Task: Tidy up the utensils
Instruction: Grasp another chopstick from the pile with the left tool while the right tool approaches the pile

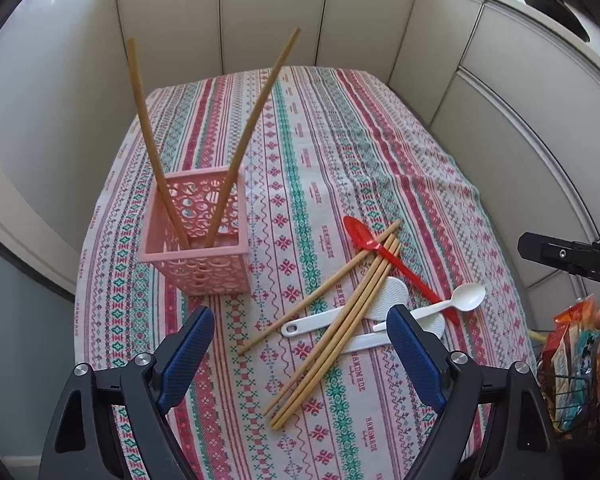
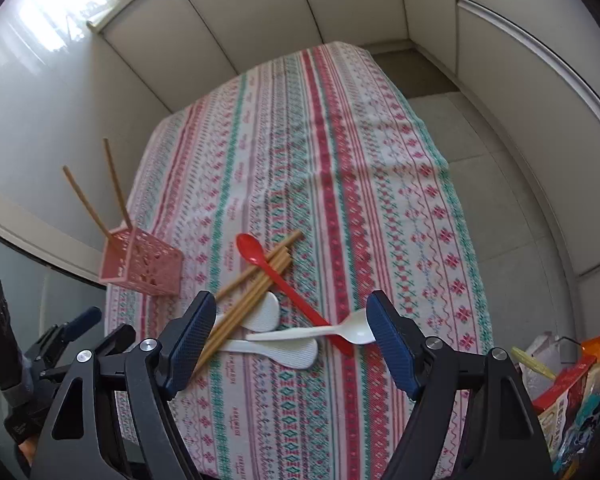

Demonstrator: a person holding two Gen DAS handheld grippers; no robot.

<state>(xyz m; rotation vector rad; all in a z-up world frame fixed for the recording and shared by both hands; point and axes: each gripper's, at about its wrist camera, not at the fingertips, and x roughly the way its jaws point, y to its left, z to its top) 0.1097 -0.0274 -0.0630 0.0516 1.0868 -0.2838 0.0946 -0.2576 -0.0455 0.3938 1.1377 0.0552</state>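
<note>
A pink perforated basket [image 1: 198, 236] stands on the striped tablecloth [image 1: 320, 140] with two wooden chopsticks [image 1: 148, 136] leaning in it; it also shows in the right wrist view [image 2: 144, 266]. Right of it lies a pile: several loose chopsticks [image 1: 340, 324], a red spoon [image 1: 384, 256], a white spoon [image 1: 456, 300] and white rice paddles [image 1: 392, 292]. My left gripper [image 1: 300, 356] is open and empty, hovering above the near end of the loose chopsticks. My right gripper [image 2: 290, 344] is open and empty above the pile [image 2: 268, 308].
White cabinet panels [image 1: 268, 12] ring the table. A wire basket of snack packets [image 1: 572, 364] sits off the table's right edge. The far half of the tablecloth [image 2: 320, 128] holds no objects. The left gripper's body [image 2: 40, 352] shows at the left in the right wrist view.
</note>
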